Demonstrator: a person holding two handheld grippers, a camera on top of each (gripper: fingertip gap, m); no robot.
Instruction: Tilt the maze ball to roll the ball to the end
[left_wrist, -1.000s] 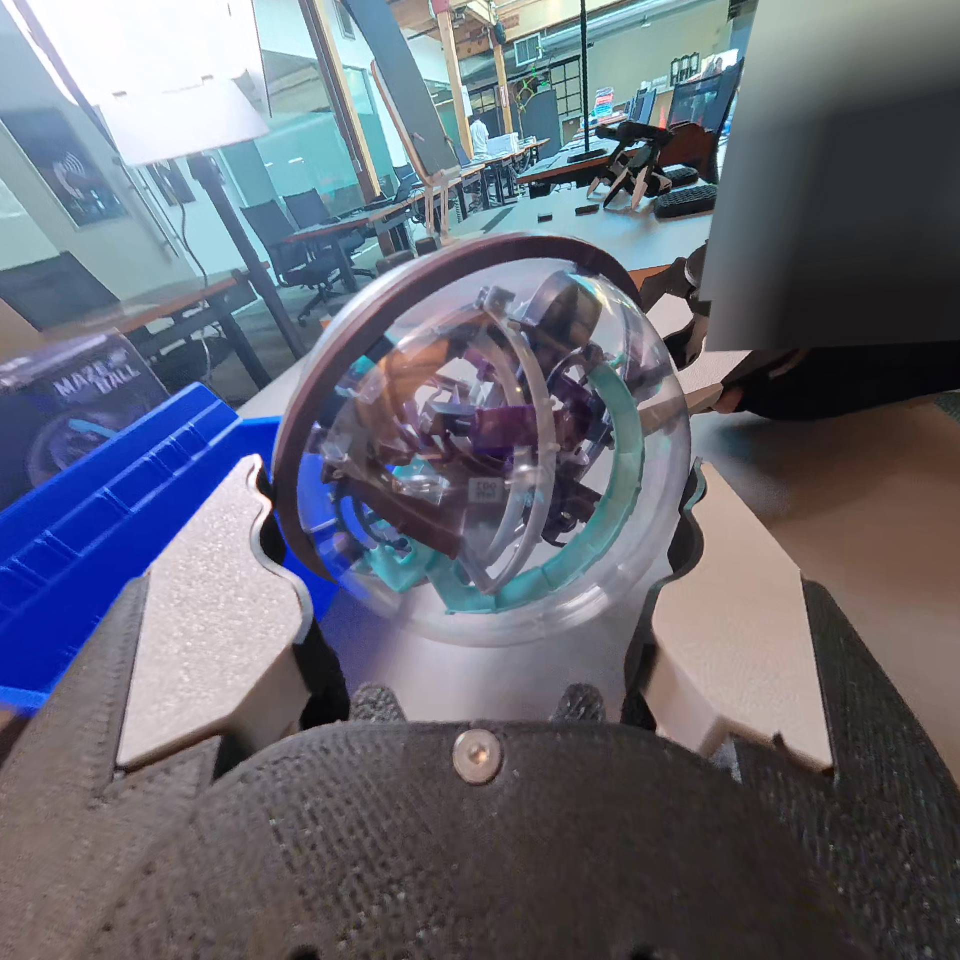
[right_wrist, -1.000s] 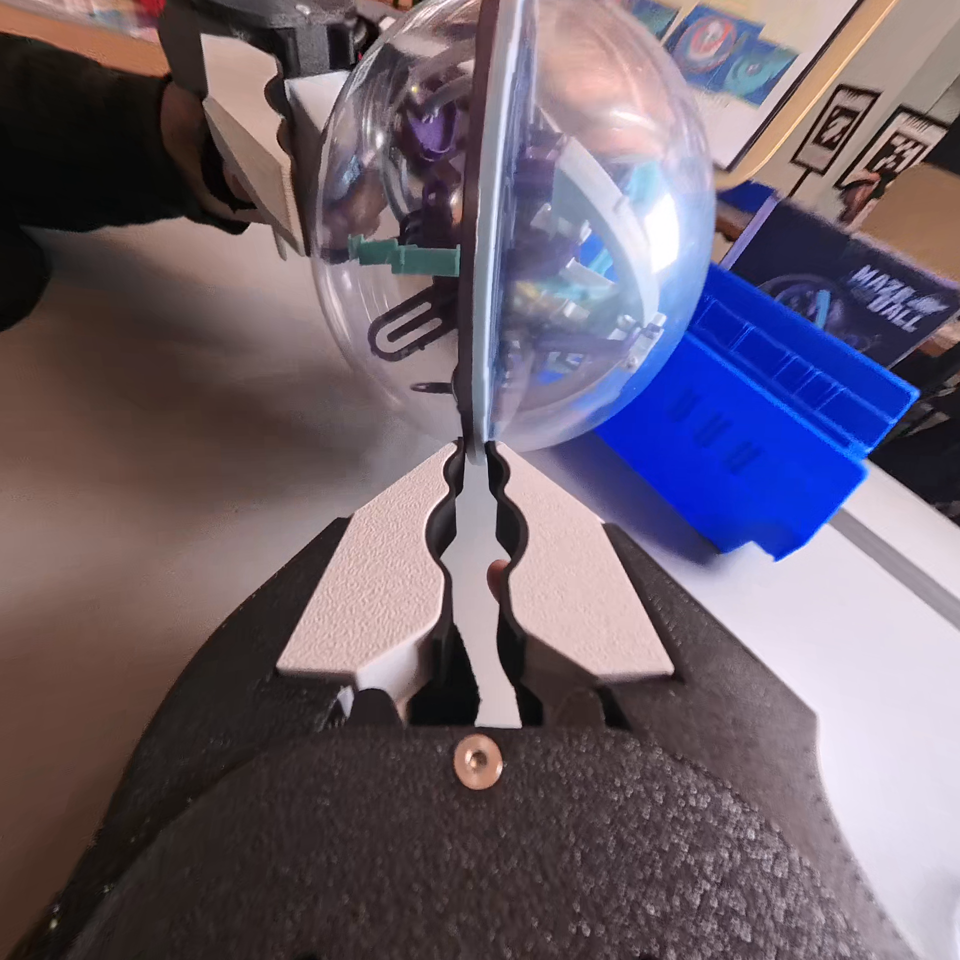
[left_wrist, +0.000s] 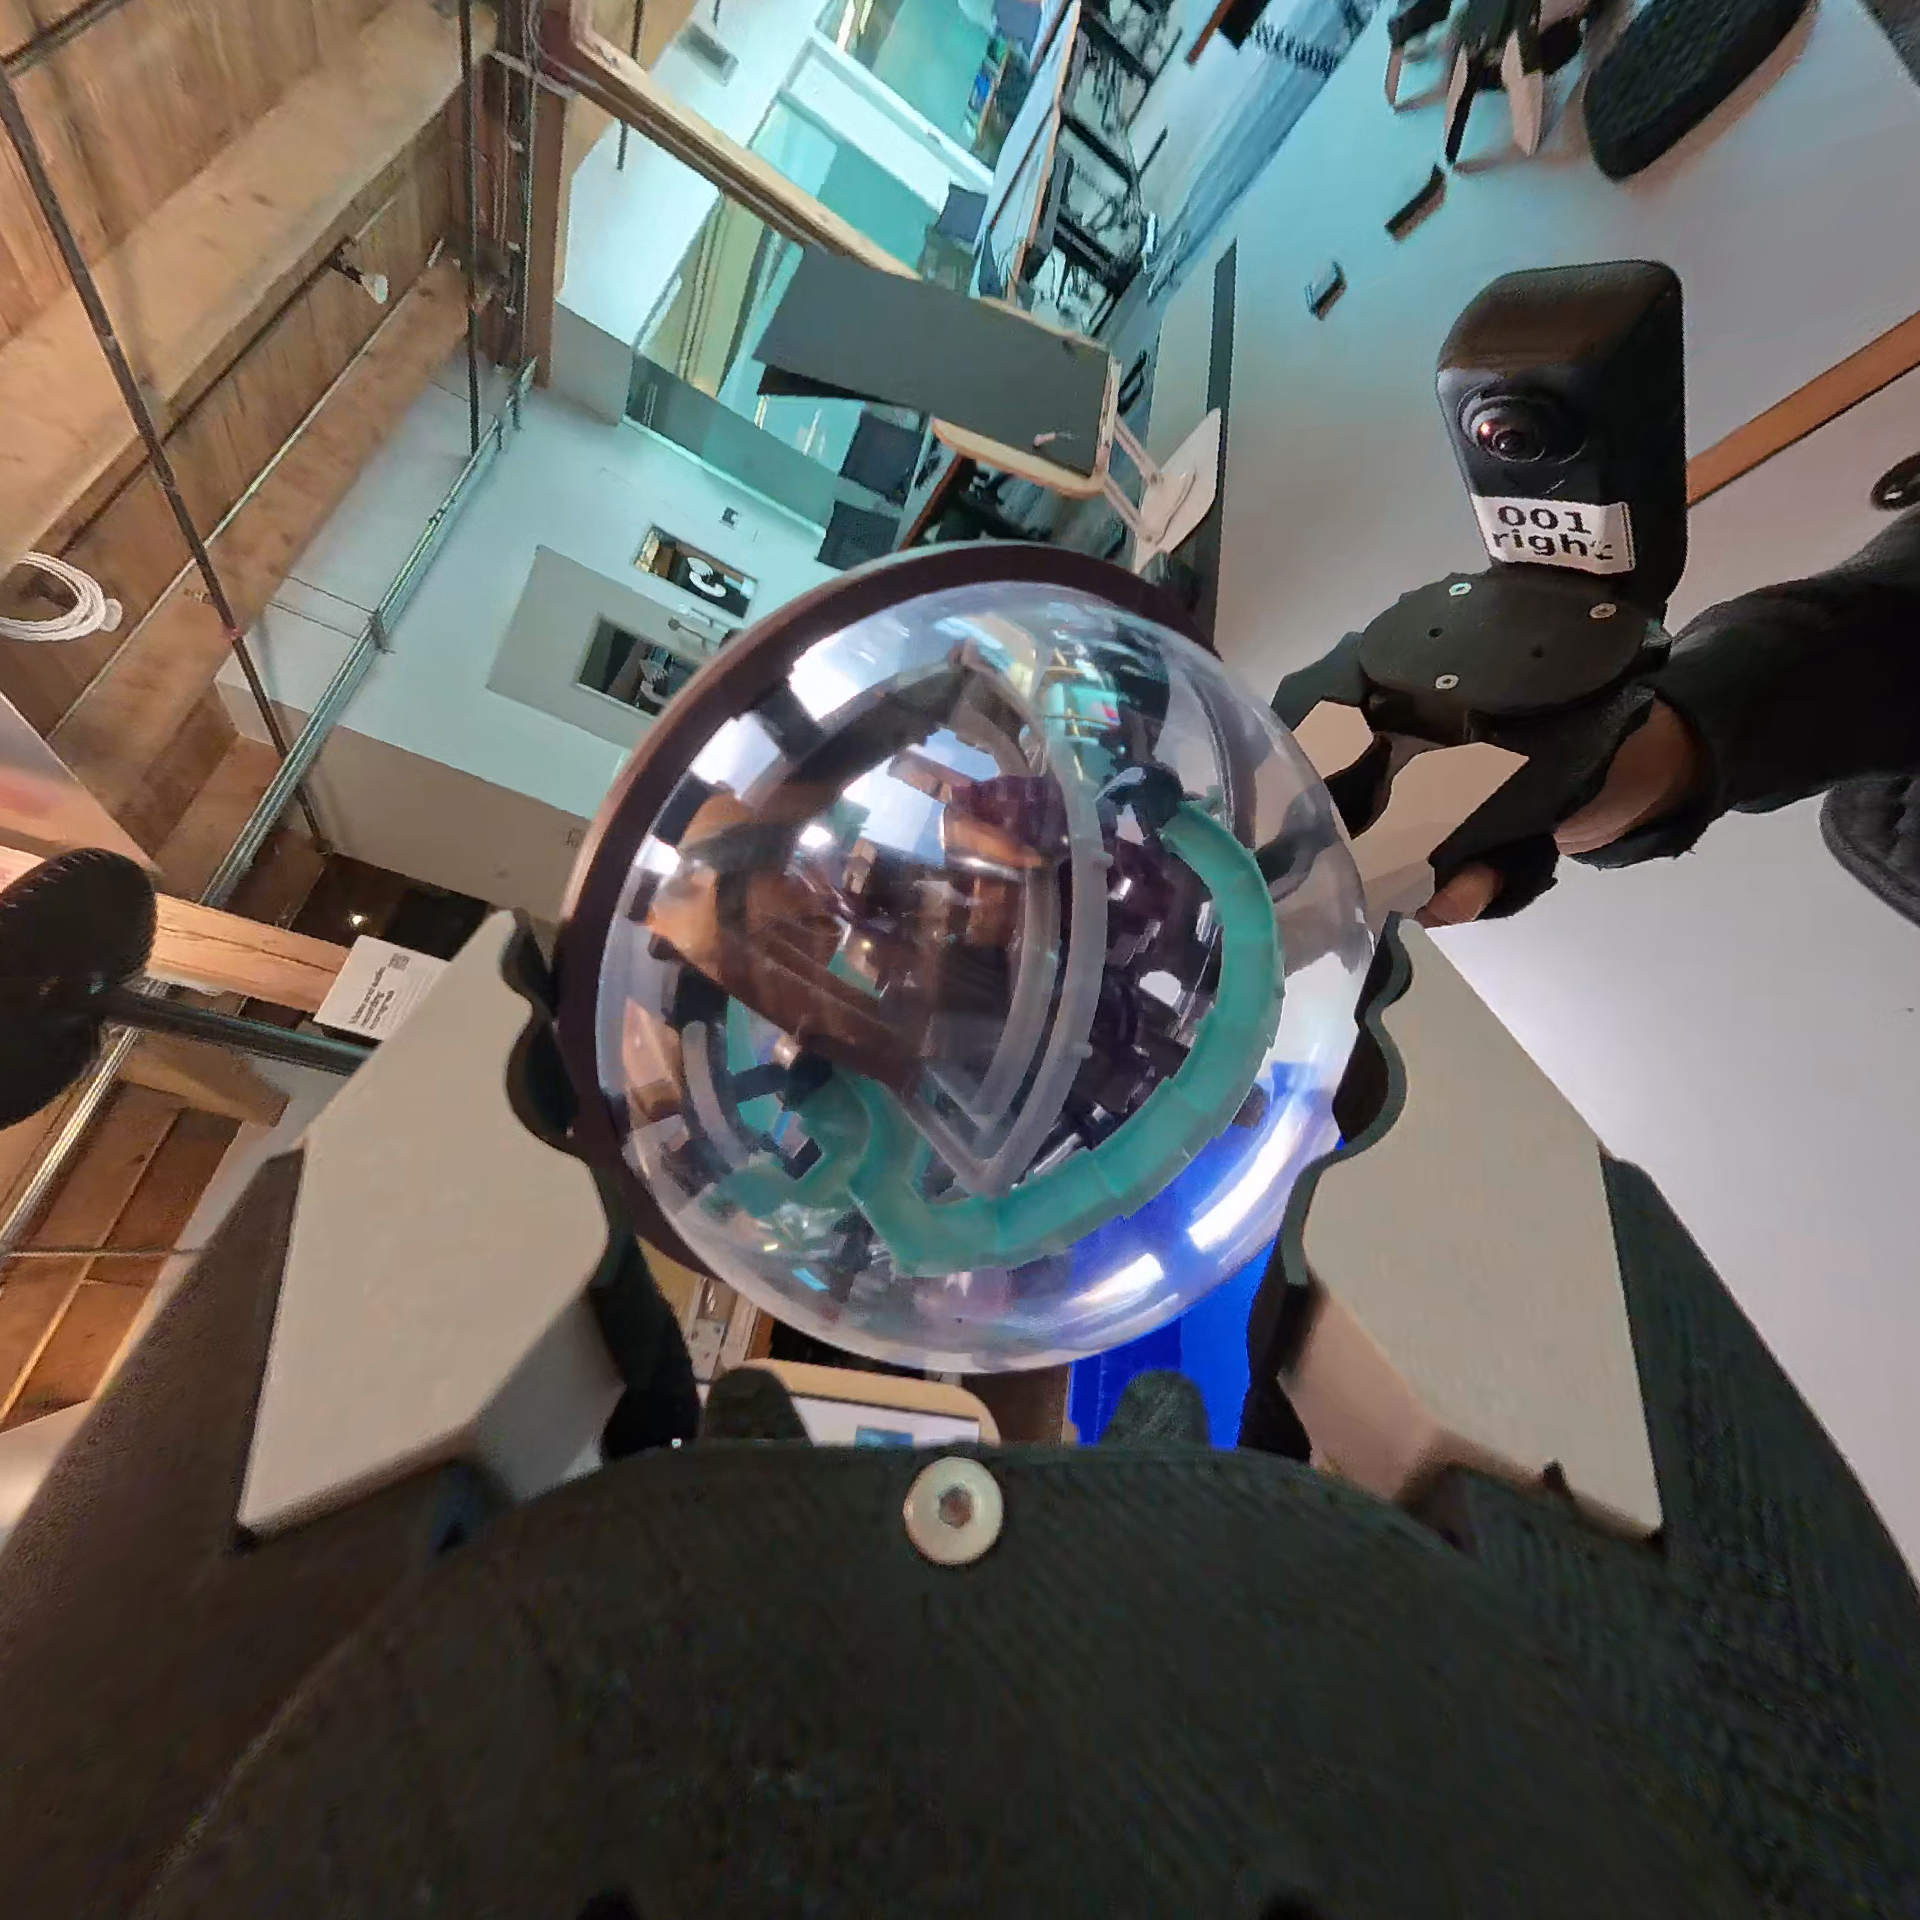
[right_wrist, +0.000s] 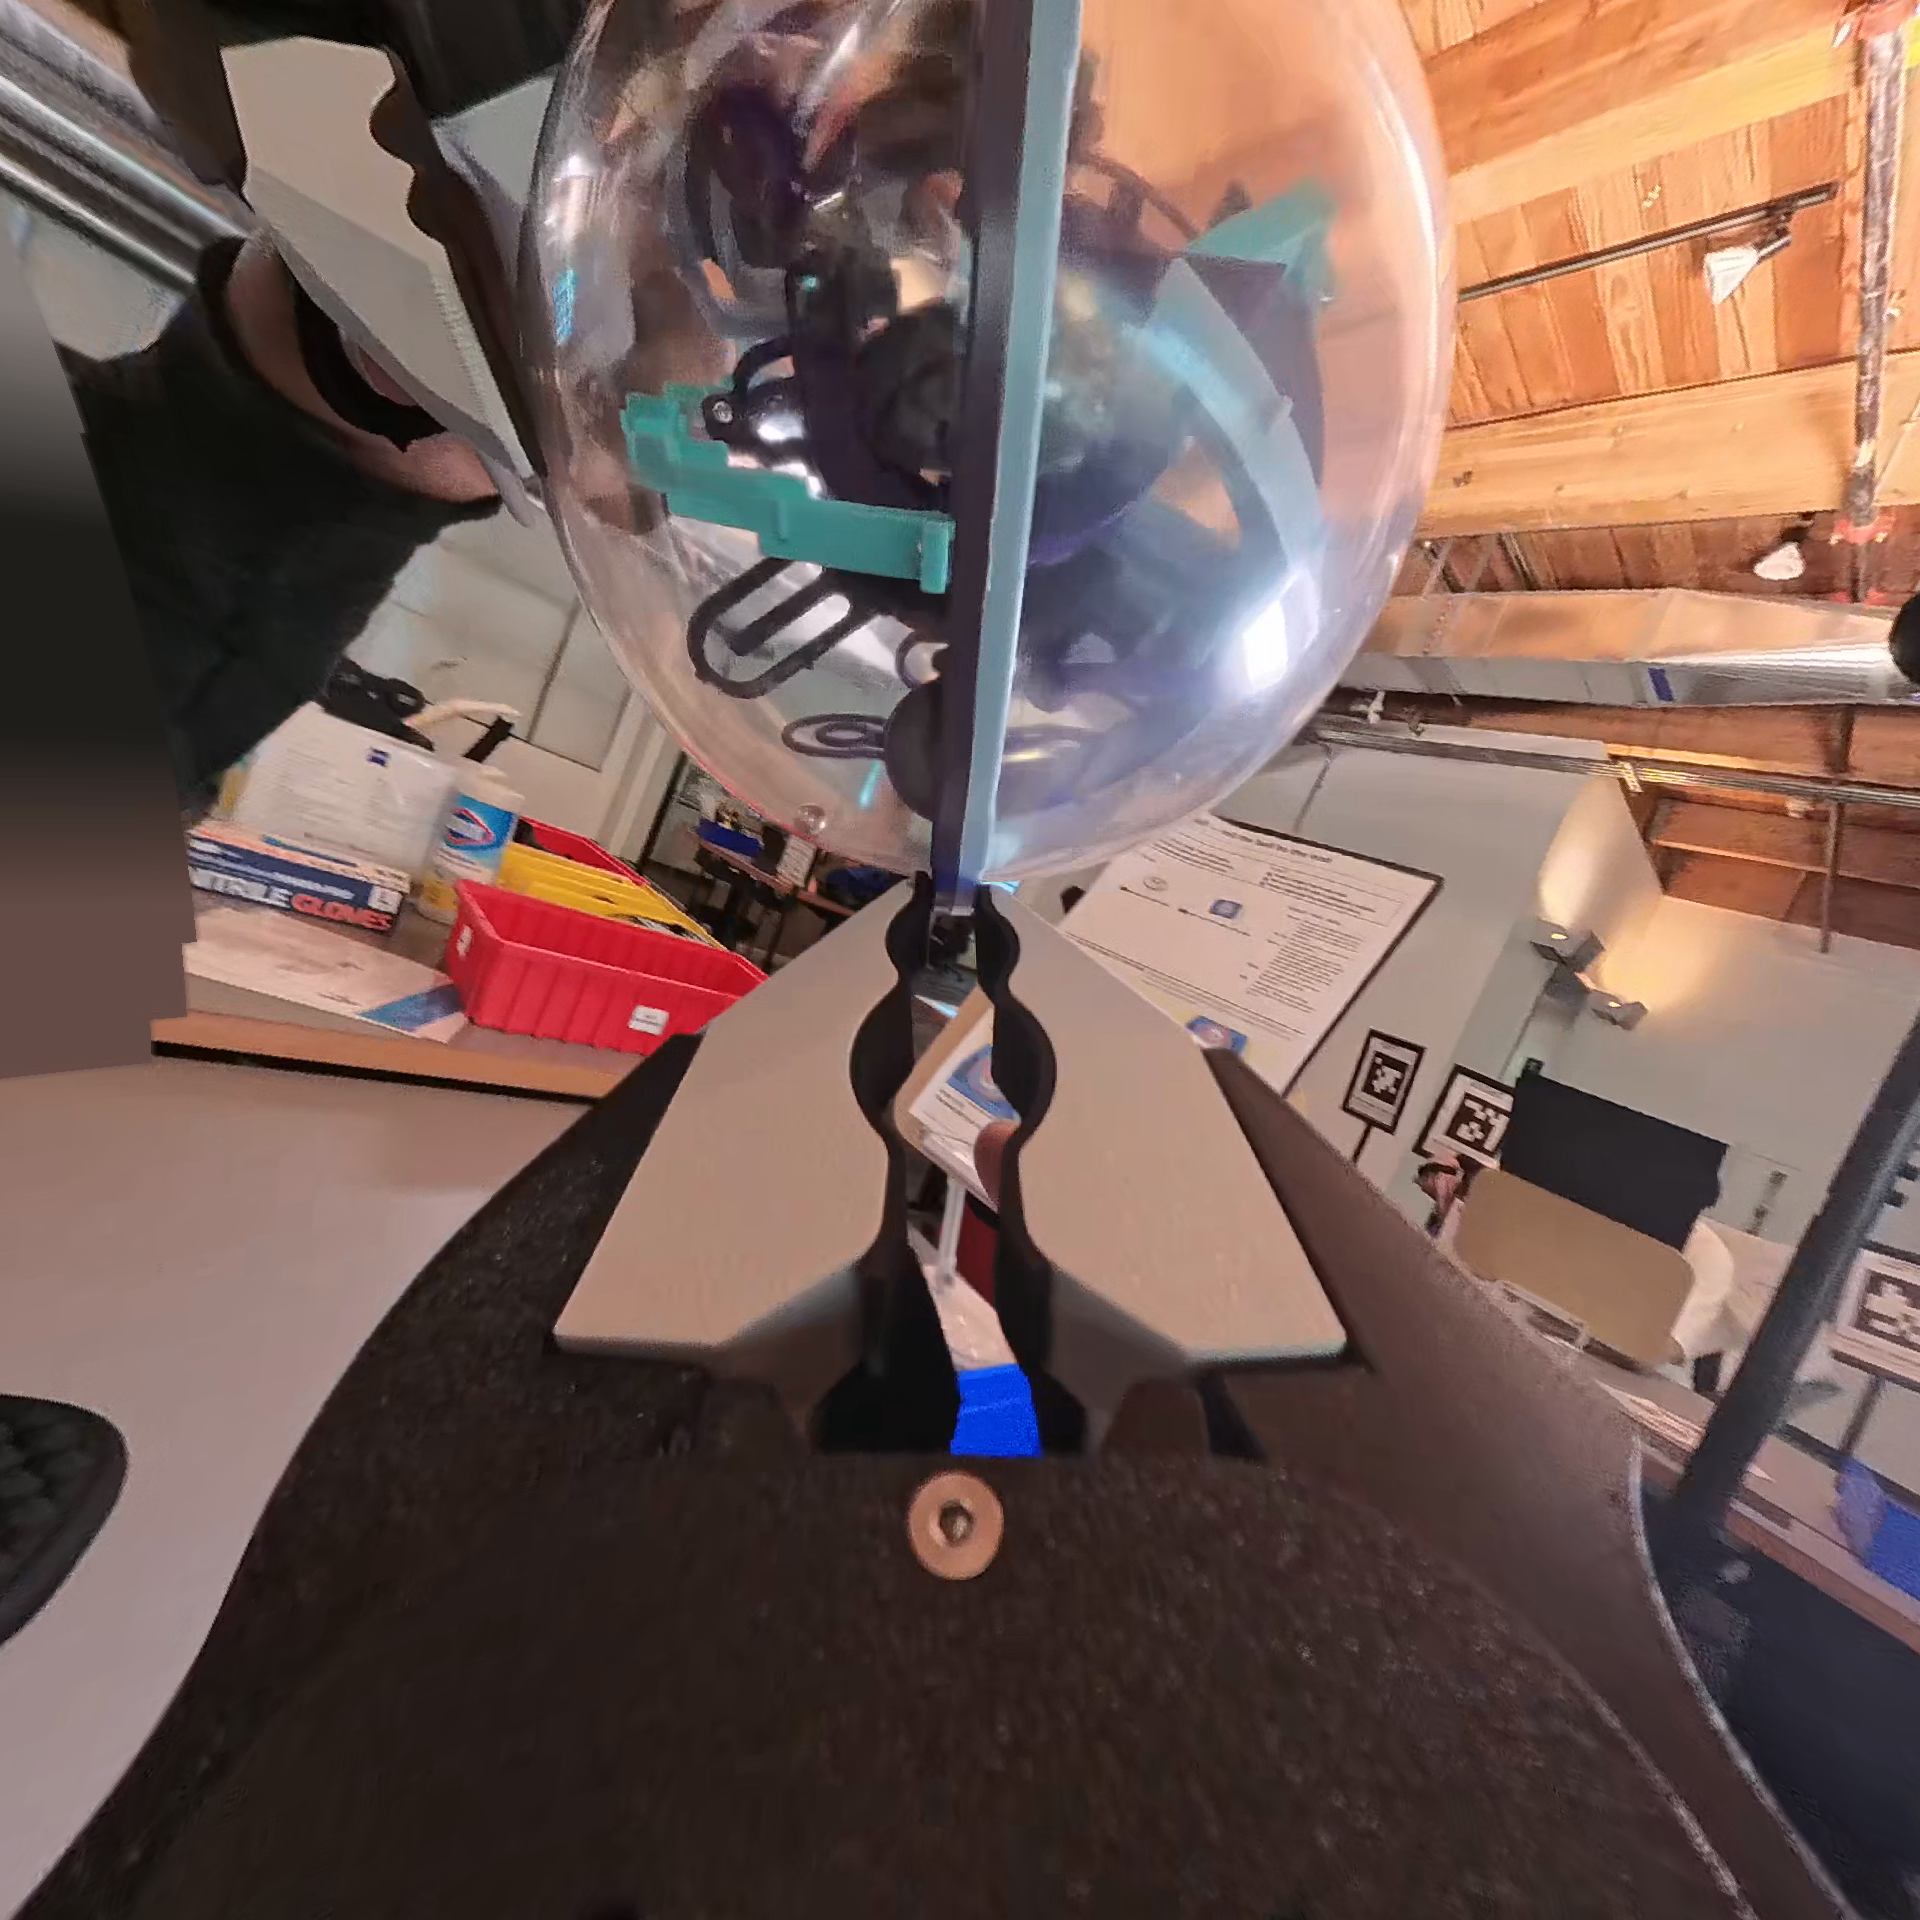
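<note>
The maze ball (left_wrist: 966, 966) is a clear sphere with teal, purple and brown tracks inside and a dark rim around its middle. My left gripper (left_wrist: 956, 935) is shut on it, one grey finger on each side of the sphere. My right gripper (right_wrist: 951, 899) is shut on the thin rim at the ball's (right_wrist: 1195, 416) lower edge. In the left wrist view the right gripper (left_wrist: 1340, 758) shows at the ball's far right, held by a gloved hand. A left finger (right_wrist: 353, 208) shows at the top left of the right wrist view. A small shiny ball (right_wrist: 807, 821) lies low inside the sphere.
The ball is held up in the air, tilted towards the wooden ceiling. Below are a grey table (right_wrist: 260, 1195), a red bin (right_wrist: 582, 966), a box of gloves (right_wrist: 291, 883) and a black stand pole (right_wrist: 1787, 1299). A blue bin (left_wrist: 1174, 1309) shows through the sphere.
Both grippers have lifted and rolled the ball, so the views now point up at the ceiling instead of the table. Both grips have held.
</note>
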